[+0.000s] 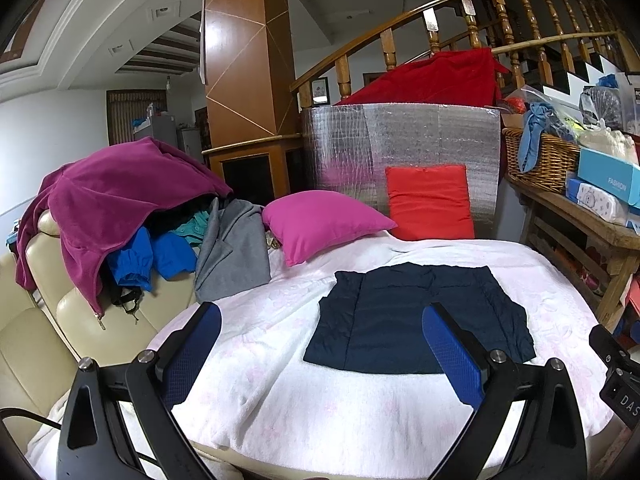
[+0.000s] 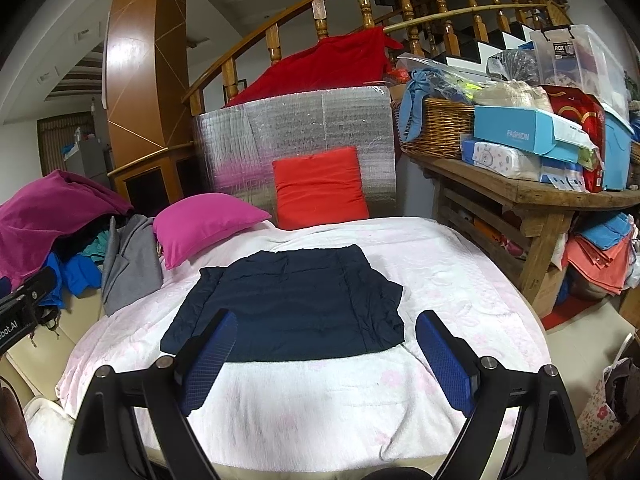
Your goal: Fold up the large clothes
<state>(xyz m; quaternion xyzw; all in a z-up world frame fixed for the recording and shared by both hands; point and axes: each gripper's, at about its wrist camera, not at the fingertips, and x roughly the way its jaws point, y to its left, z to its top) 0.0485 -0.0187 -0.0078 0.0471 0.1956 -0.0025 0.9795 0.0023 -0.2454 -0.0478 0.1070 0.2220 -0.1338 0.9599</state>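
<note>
A dark navy garment (image 1: 416, 316) lies folded into a flat rectangle on the white blanket (image 1: 320, 400); it also shows in the right wrist view (image 2: 288, 304). My left gripper (image 1: 320, 340) is open and empty, held above the blanket at the garment's near left edge. My right gripper (image 2: 324, 344) is open and empty, held above the garment's near edge. A pile of unfolded clothes (image 1: 120, 208), magenta, blue and grey, lies on the cream sofa at the left (image 2: 60, 232).
A magenta pillow (image 1: 324, 220) and a red cushion (image 1: 430, 204) stand behind the garment against a silver foil panel (image 1: 400, 140). A wooden table (image 2: 520, 196) with a basket and boxes stands at the right. A stair railing runs behind.
</note>
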